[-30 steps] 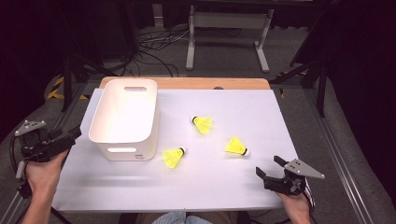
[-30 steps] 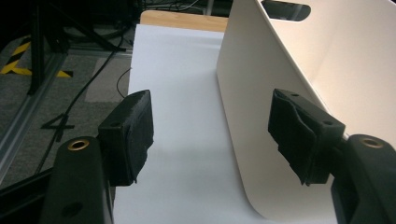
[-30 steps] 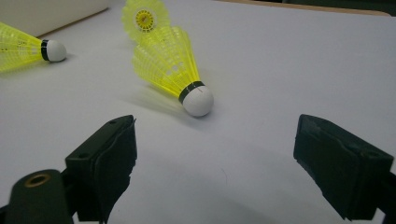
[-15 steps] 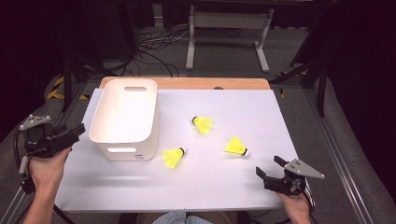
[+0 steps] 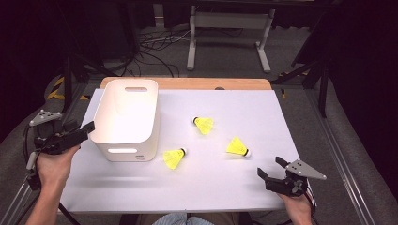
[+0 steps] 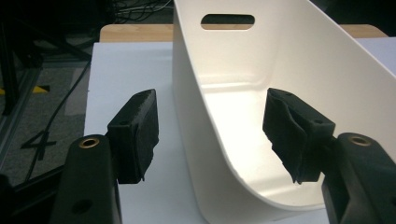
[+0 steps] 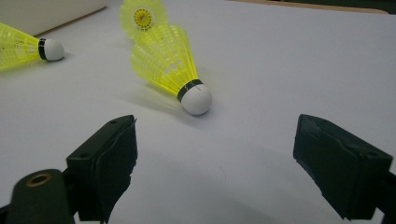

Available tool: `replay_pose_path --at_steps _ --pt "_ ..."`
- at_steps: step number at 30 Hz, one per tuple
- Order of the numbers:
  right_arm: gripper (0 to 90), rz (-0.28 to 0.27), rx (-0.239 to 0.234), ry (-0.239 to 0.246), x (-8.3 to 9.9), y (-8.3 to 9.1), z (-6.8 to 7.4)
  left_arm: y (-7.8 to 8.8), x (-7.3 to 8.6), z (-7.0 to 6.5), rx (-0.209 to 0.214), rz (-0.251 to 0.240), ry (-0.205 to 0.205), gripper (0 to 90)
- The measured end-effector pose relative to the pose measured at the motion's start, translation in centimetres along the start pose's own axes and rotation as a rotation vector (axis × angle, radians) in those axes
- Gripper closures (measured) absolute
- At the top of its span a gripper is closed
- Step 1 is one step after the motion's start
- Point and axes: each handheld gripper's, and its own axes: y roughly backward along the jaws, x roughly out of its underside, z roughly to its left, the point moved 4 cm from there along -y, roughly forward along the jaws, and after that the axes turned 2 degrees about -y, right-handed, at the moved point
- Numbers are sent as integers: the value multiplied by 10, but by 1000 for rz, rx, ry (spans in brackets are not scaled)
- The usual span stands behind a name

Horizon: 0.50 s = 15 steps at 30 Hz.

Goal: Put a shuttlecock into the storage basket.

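Note:
A white plastic bin (image 5: 126,117) stands on the left part of the white table top (image 5: 225,192). My left gripper (image 5: 84,131) is at the bin's near left corner. In the left gripper view it is open (image 6: 210,135), and the bin's left wall (image 6: 196,116) rises between the jaws without touching them. Three yellow shuttlecocks lie right of the bin: one at the back (image 5: 204,124), one by the bin's front (image 5: 173,157), one nearer me (image 5: 237,147). My right gripper (image 5: 270,167) is open and empty, a short way from the nearest shuttlecock (image 7: 173,70).
A wooden strip (image 5: 187,83) shows along the table's far edge. Beyond it a metal stand (image 5: 230,28) and cables (image 5: 155,47) lie on the floor. A frame rail (image 5: 338,154) runs along the table's right side.
My left gripper has moved right and forward, up to the bin's near left corner. The right gripper and the shuttlecocks have stayed put.

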Motion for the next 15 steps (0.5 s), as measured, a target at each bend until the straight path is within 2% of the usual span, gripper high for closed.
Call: replay_pose_path --at_steps 3,15 --pt "140 0 1 0 0 0 0 -1 -3 -5 0 -11 -3 365" --pt "140 0 0 1 0 0 0 -8 -5 -16 29 16 -13 366"
